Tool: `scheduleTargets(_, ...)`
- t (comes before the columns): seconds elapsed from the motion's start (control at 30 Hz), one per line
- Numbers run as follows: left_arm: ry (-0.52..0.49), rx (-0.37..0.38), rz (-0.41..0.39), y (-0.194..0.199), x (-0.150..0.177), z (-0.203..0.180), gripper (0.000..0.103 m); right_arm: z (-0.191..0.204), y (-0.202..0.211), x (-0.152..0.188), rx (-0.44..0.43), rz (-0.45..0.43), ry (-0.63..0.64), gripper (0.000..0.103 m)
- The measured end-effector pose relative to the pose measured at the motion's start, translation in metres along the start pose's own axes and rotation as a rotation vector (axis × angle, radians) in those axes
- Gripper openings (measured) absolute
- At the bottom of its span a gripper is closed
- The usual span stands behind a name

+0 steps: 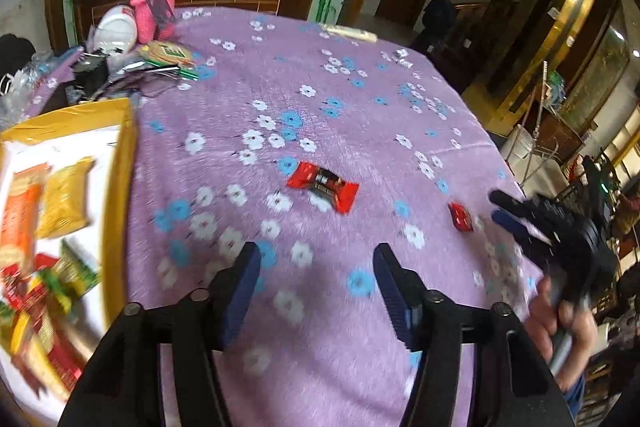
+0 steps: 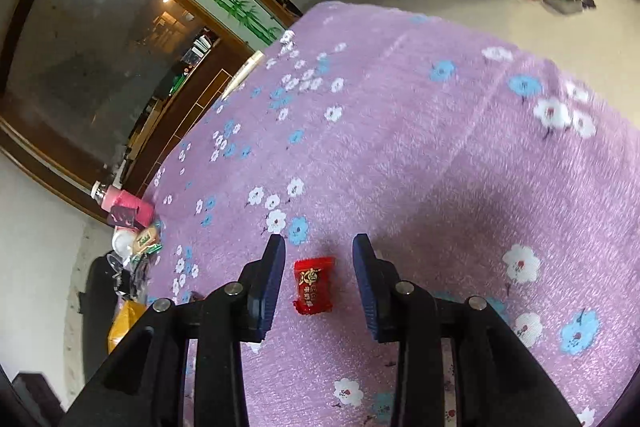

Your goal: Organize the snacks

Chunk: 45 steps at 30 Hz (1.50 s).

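1. From the left wrist view, the left gripper [image 1: 316, 281] was seen spread wide and empty above the purple floral tablecloth [image 1: 360, 115]. A red snack packet [image 1: 322, 186] lay ahead of it on the cloth, and a small red candy [image 1: 460, 216] lay further right, just beside the right gripper [image 1: 505, 211]. A yellow-rimmed tray [image 1: 127, 147] at the left held blurred snack packets [image 1: 44, 227].

2. From the right wrist view, the right gripper [image 2: 319, 281] was seen wide apart, the small red candy [image 2: 313, 285] lying on the tablecloth [image 2: 440, 147] between its fingers [image 2: 271, 283], touched by neither.
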<state>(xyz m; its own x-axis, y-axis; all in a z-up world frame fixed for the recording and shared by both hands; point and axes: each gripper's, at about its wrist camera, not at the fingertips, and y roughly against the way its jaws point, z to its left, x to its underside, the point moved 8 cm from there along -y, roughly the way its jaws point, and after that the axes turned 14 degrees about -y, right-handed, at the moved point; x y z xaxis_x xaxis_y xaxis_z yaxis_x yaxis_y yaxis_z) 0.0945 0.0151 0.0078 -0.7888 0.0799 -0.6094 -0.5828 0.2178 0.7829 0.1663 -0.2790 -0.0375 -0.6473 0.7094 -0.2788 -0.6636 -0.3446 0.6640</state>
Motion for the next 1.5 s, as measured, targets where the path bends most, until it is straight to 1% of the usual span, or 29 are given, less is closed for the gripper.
scheduleTargets(0.07, 0.034, 0.009, 0.045, -0.019, -0.005, 0.001, 0.066, 0.000, 0.003, 0.000, 0.000, -0.008, 0.007, 0.034)
scheduleTargets(0.13, 0.075, -0.032, 0.069, -0.036, -0.011, 0.011, 0.066, 0.001, 0.007, 0.001, -0.001, -0.022, 0.010, 0.034)
scheduleTargets(0.17, 0.098, -0.034, 0.071, -0.042, -0.014, 0.014, 0.066, 0.001, 0.008, -0.001, 0.002, -0.032, 0.005, 0.034)
scheduleTargets(0.23, 0.111, -0.002, 0.065, -0.053, -0.024, 0.011, 0.066, -0.003, 0.010, -0.003, 0.008, -0.040, -0.003, 0.034)
scheduleTargets(0.27, 0.117, -0.015, 0.076, -0.060, -0.028, 0.010, 0.066, -0.005, 0.010, -0.004, 0.013, -0.040, -0.008, 0.034)
scheduleTargets(0.3, 0.134, -0.013, 0.078, -0.063, -0.031, 0.010, 0.066, -0.007, 0.009, -0.004, 0.017, -0.040, -0.012, 0.034)
scheduleTargets(0.33, 0.160, 0.021, 0.064, -0.068, -0.035, 0.005, 0.066, -0.008, 0.009, -0.004, 0.021, -0.040, -0.014, 0.034)
scheduleTargets(0.37, 0.164, 0.030, 0.062, -0.072, -0.039, 0.002, 0.066, -0.007, 0.008, -0.005, 0.026, -0.043, -0.015, 0.034)
scheduleTargets(0.4, 0.160, 0.024, 0.068, -0.077, -0.041, -0.001, 0.066, -0.007, 0.007, -0.005, 0.030, -0.046, -0.017, 0.034)
scheduleTargets(0.5, 0.134, -0.021, 0.101, -0.097, -0.039, -0.008, 0.066, -0.008, 0.007, -0.006, 0.045, -0.062, -0.017, 0.034)
scheduleTargets(0.53, 0.115, -0.044, 0.112, -0.105, -0.037, -0.010, 0.061, -0.009, 0.008, -0.007, 0.047, -0.064, -0.016, 0.034)
scheduleTargets(0.57, 0.089, -0.059, 0.106, -0.108, -0.038, -0.012, 0.053, -0.009, 0.008, -0.007, 0.051, -0.067, -0.015, 0.034)
scheduleTargets(0.6, 0.047, -0.092, 0.088, -0.107, -0.039, -0.015, 0.042, -0.009, 0.008, -0.007, 0.055, -0.068, -0.013, 0.034)
scheduleTargets(0.63, -0.005, -0.117, 0.098, -0.109, -0.037, -0.018, 0.027, -0.010, 0.008, -0.007, 0.058, -0.068, -0.010, 0.034)
scheduleTargets(0.73, -0.047, -0.122, 0.077, -0.108, -0.034, -0.016, 0.027, -0.009, 0.007, -0.006, 0.058, -0.060, -0.002, 0.034)
scheduleTargets(0.83, -0.058, -0.121, 0.078, -0.103, -0.028, -0.012, 0.027, -0.006, 0.004, -0.004, 0.059, -0.045, 0.014, 0.034)
scheduleTargets(0.97, -0.069, -0.109, 0.080, -0.086, -0.010, -0.002, 0.026, 0.001, -0.001, 0.004, 0.071, -0.026, 0.063, 0.034)
scheduleTargets(1.07, -0.075, -0.105, 0.070, -0.075, 0.003, -0.002, 0.026, 0.004, -0.003, 0.008, 0.078, -0.016, 0.090, 0.034)
scheduleTargets(1.23, -0.075, -0.100, 0.028, -0.059, 0.024, -0.005, 0.026, 0.006, -0.007, 0.012, 0.088, 0.002, 0.110, 0.034)
scheduleTargets(1.33, -0.092, -0.117, -0.001, -0.058, 0.026, -0.006, 0.025, 0.008, -0.011, 0.018, 0.111, 0.018, 0.150, 0.034)
scheduleTargets(1.5, -0.092, -0.101, -0.014, -0.058, 0.025, -0.005, 0.025, 0.018, -0.021, 0.035, 0.165, 0.032, 0.262, 0.034)
